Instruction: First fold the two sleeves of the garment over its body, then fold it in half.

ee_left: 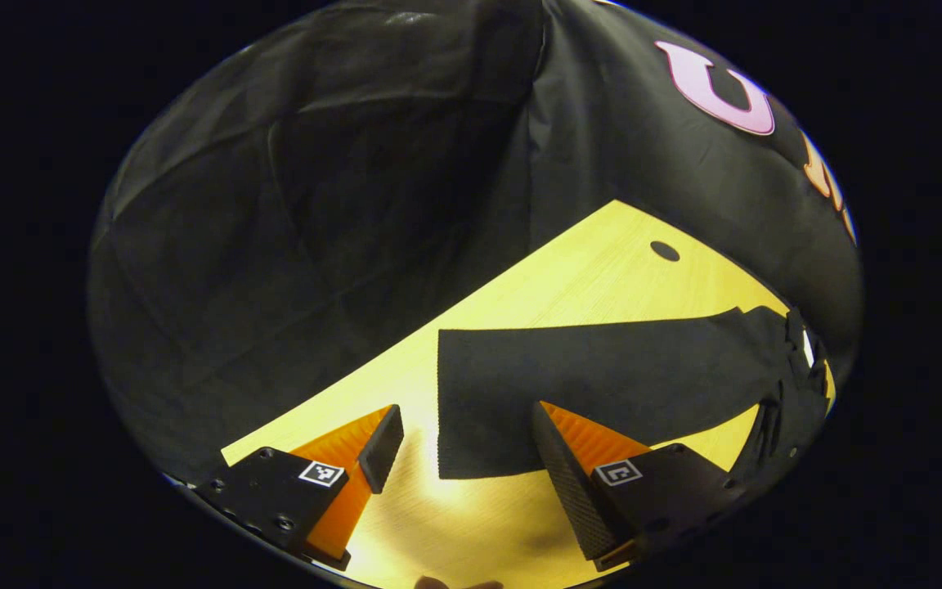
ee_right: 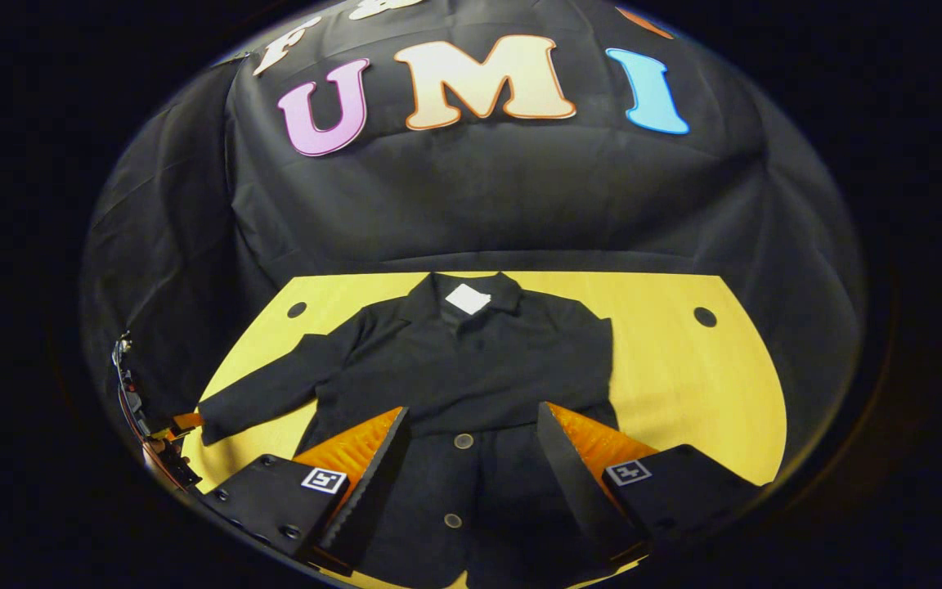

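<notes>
Black jacket (ee_right: 471,368) lies flat mid-table (ee_right: 684,384), collar at the far edge, one sleeve (ee_left: 602,376) stretched toward the left gripper (ee_left: 467,446), jaws spread, right gripper (ee_right: 471,446) likewise spread over its buttons.

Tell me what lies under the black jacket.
The yellow wooden table lies under the black jacket and its outstretched sleeve. Anything beneath the cloth itself is covered.
</notes>
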Demonstrator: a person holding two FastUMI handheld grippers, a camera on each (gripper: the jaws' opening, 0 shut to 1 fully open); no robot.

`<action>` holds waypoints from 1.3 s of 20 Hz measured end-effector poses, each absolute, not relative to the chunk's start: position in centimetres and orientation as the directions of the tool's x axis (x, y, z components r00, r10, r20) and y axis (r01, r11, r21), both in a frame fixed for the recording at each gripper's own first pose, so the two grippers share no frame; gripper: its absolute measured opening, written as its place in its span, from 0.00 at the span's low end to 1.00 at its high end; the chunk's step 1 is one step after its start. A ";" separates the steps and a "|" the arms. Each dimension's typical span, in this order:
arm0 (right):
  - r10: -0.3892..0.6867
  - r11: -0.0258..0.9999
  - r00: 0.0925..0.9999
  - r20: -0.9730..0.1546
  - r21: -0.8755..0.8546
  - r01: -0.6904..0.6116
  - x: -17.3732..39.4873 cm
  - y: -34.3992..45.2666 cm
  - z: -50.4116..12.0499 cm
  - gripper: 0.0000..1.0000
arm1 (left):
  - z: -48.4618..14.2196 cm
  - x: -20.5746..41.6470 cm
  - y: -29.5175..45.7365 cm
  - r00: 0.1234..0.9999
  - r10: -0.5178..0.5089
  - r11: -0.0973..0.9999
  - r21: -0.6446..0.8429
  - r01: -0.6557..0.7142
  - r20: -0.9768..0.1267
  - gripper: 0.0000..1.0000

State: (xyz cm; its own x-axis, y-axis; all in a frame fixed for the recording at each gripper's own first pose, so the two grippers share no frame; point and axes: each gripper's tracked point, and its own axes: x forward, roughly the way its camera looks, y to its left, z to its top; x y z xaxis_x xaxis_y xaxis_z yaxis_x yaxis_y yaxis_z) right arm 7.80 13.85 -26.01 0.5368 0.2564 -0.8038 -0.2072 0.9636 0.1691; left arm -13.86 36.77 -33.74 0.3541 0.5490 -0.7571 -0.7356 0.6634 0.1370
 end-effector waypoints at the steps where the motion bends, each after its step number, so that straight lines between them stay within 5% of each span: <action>1: 0.248 0.966 0.539 -0.805 0.164 -0.198 7.5 13.4 -25.9 0.94 | -34.1 -13.8 36.7 0.354 0.528 0.669 0.121 -0.734 -0.772 0.95; 12: 0.171 0.984 0.540 -0.824 0.113 -0.140 5.3 9.0 -26.1 0.95 | -35.9 -12.9 35.8 0.322 0.473 0.714 0.143 -0.685 -0.821 0.86; 17: 0.154 0.987 0.539 -0.828 0.109 -0.114 4.4 7.9 -26.4 0.94 | -35.7 -11.0 35.5 0.375 0.440 0.714 0.065 -0.697 -0.816 0.04; 26: 0.101 0.994 0.564 -0.820 0.099 -0.034 3.3 4.2 -26.0 0.95 | -31.1 -8.3 33.4 0.494 0.371 0.784 -0.020 -0.621 -0.787 0.00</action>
State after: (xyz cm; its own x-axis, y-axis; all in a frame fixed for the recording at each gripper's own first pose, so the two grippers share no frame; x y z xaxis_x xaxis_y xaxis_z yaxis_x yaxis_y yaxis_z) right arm 3.27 4.21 -26.02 0.5640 0.1015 -0.8195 -0.0344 0.9944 0.0994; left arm -8.27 33.42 -31.11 0.4939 0.3706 -0.7866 -0.6206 0.7839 -0.0203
